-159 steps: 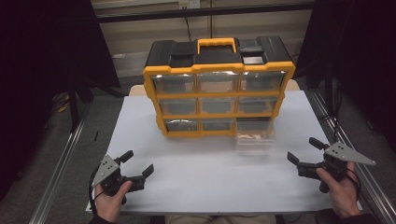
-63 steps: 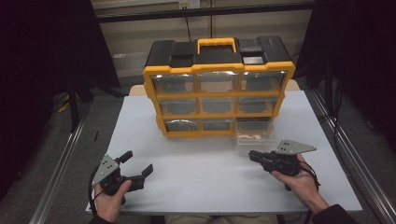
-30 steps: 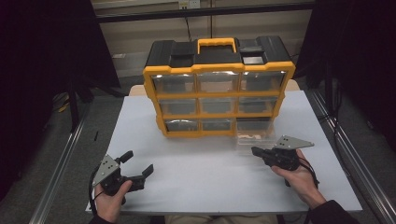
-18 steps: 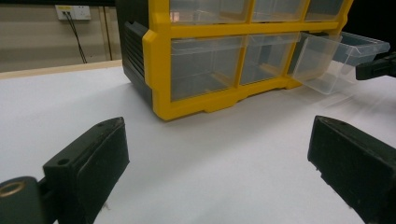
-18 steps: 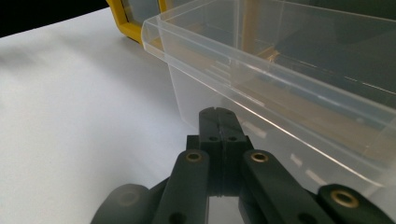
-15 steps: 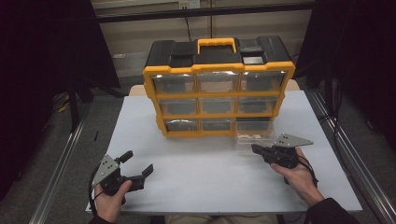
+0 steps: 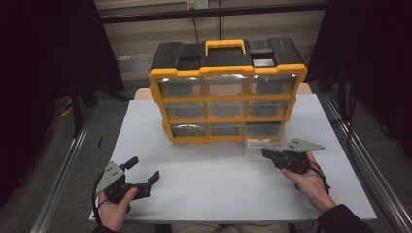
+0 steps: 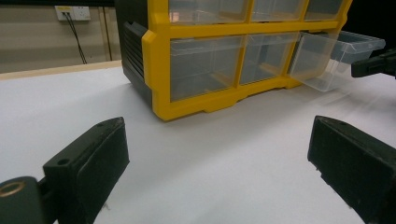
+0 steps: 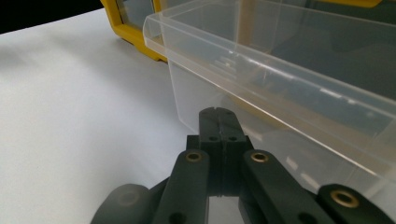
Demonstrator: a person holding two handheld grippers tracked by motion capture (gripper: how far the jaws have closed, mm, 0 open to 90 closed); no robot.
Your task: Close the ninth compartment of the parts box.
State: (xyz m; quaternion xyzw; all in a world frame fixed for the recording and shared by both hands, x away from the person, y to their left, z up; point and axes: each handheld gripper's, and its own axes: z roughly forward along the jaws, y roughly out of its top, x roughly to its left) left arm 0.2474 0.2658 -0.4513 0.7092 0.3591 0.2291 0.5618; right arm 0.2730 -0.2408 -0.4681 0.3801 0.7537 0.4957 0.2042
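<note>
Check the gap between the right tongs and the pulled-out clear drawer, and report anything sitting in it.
Nothing visible sits in it. The right tongs are shut, their tips right up at the front wall of the clear drawer, with only bare white table beside them. Actual contact cannot be told.

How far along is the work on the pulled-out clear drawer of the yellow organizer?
Done: the clear drawer at the bottom right of the yellow organizer is pulled partly out. In hand: the right claw, jaws shut, sits at the drawer's front wall; contact cannot be judged. The left claw is open over the white table. Left: probably pushing the drawer back in, or removing it; which is unclear.
</note>
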